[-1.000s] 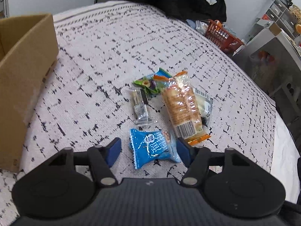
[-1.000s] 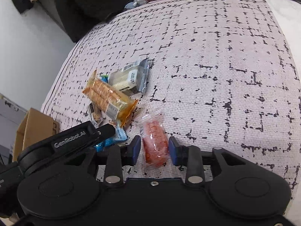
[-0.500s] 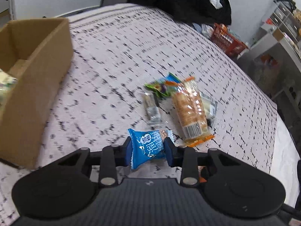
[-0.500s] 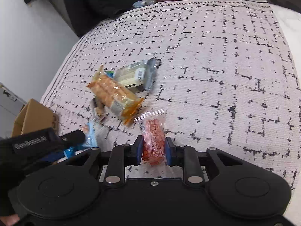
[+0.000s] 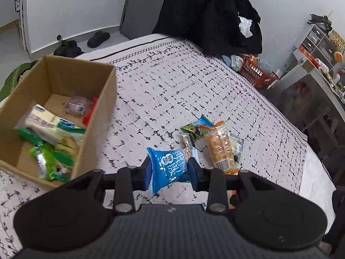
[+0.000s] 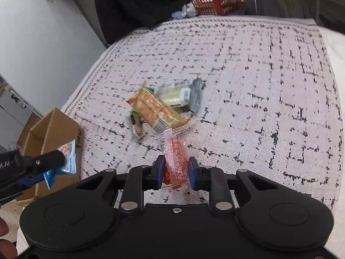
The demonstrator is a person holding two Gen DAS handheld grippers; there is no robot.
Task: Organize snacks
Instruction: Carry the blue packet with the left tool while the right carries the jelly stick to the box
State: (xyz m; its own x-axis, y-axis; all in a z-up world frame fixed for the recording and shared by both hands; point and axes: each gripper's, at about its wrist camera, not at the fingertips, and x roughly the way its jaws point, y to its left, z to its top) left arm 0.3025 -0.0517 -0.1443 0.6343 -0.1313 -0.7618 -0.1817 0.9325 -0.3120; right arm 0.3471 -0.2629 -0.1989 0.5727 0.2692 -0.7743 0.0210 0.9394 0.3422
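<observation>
Both packets have left the bedspread since a second ago: back then each lay flat between spread fingers, and now I see them pinched and raised. My left gripper has just closed its blue pads on the blue snack packet, which hangs clear of the black-flecked white bedspread. In the right wrist view that same packet shows at the left edge, in front of the cardboard box. My right gripper has its pads pressed on the lower half of the red snack packet; the packet's clear crimped top sticks up past the fingertips, just below the remaining pile.

That pile sits on the bedspread beyond both grippers: a long orange cracker pack lies across a pale grey-edged packet, with a small green packet and a slim clear-wrapped bar beside them.

From the left wrist I see the box open-topped at the left, resting on the bedspread. Inside it lie several green-and-white packets, a small clear round pack and something red against the right wall.
</observation>
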